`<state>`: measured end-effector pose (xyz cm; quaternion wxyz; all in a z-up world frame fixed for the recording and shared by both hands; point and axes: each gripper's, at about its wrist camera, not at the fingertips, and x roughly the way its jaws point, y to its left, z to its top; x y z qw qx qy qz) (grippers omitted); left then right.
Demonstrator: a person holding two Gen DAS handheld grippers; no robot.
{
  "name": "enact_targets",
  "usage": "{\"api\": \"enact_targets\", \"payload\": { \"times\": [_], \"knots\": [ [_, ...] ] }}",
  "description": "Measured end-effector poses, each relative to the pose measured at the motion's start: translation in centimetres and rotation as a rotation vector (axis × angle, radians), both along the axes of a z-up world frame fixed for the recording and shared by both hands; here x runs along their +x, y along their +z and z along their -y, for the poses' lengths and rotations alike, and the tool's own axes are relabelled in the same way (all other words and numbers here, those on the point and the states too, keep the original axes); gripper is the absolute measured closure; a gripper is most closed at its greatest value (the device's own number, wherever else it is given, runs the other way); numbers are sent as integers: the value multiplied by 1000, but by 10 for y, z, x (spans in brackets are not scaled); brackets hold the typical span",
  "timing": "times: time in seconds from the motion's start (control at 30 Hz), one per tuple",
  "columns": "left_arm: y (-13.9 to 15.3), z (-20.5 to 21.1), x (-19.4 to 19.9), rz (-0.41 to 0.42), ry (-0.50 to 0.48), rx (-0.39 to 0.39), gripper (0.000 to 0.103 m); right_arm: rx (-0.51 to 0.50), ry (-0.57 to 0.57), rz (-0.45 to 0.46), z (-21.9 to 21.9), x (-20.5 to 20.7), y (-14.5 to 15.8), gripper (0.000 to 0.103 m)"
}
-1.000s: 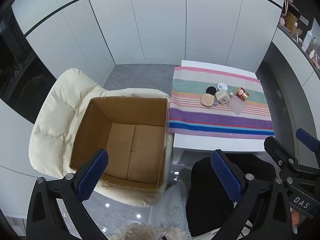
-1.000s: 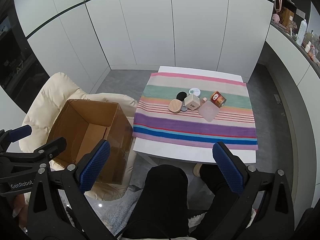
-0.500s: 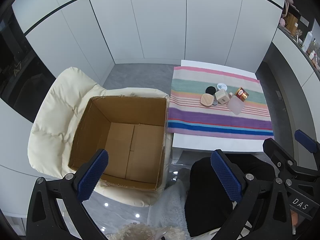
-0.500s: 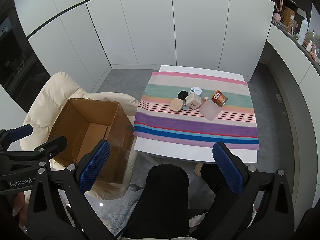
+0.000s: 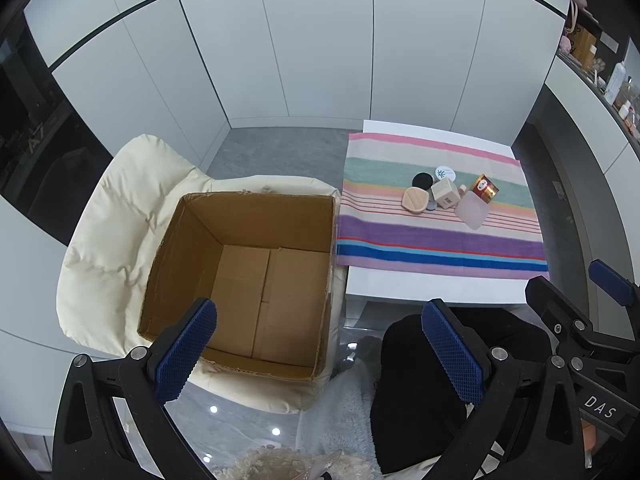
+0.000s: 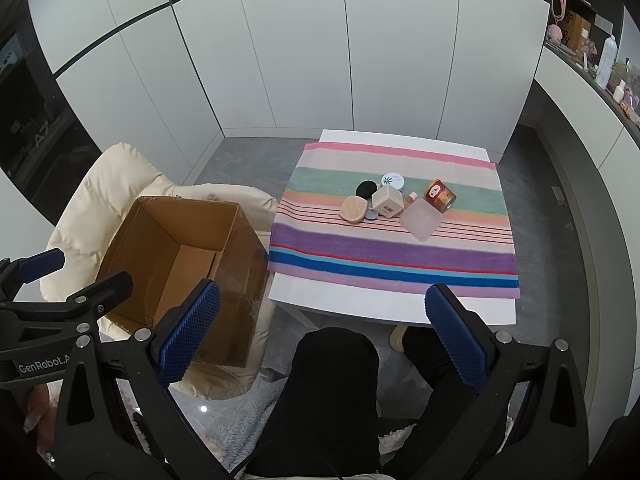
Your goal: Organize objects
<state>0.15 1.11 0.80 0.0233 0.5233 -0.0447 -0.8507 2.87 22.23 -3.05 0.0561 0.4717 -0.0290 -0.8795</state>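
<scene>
Two views, listed in order.

Left wrist view:
- Left gripper [image 5: 316, 340]: jaws spread wide, nothing between the blue pads; held high above the floor.
- Cardboard box [image 5: 240, 280]: open-topped, inside bare; sits on the cream chair [image 5: 120, 220], directly under the left pad.
- Table [image 5: 420, 288]: white, just right of the box; its near edge is bare.
- Striped cloth [image 5: 440, 248]: covers most of the table top, reaching its left edge.
- Object cluster: near the far middle of the cloth, pieces touching or just beside one another: black disc [image 5: 423, 179], white round tin [image 5: 445, 173], wooden lid [image 5: 415, 200], beige cube [image 5: 445, 194], frosted jar [image 5: 472, 210], red-gold can [image 5: 485, 189].
- Right gripper [image 5: 576, 300]: visible at the right border, beyond the table's near right corner.
- Obstruction: person's black-clad knee [image 5: 420, 380] lies below the table's near edge.

Right wrist view:
- Right gripper [image 6: 324, 328]: jaws wide apart, holding nothing.
- Cluster: black disc [image 6: 366, 189], white round tin [image 6: 393, 180], wooden lid [image 6: 353, 209], beige cube [image 6: 387, 200], frosted jar [image 6: 422, 219], red-gold can [image 6: 440, 195] lying on its side.
- Cardboard box [image 6: 180, 248]: left of the table's near left corner.
- Left gripper [image 6: 60, 276]: at the left border, over the box's near rim.
- Obstruction: both legs [image 6: 336, 392] sit between the gripper and the table's near edge.
</scene>
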Motion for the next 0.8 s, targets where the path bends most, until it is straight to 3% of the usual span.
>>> {"api": "enact_targets", "payload": {
  "times": [0.8],
  "knots": [
    [-1, 3, 0, 0, -3, 14, 0, -12, -3, 7, 1, 1, -2, 0]
  ]
}}
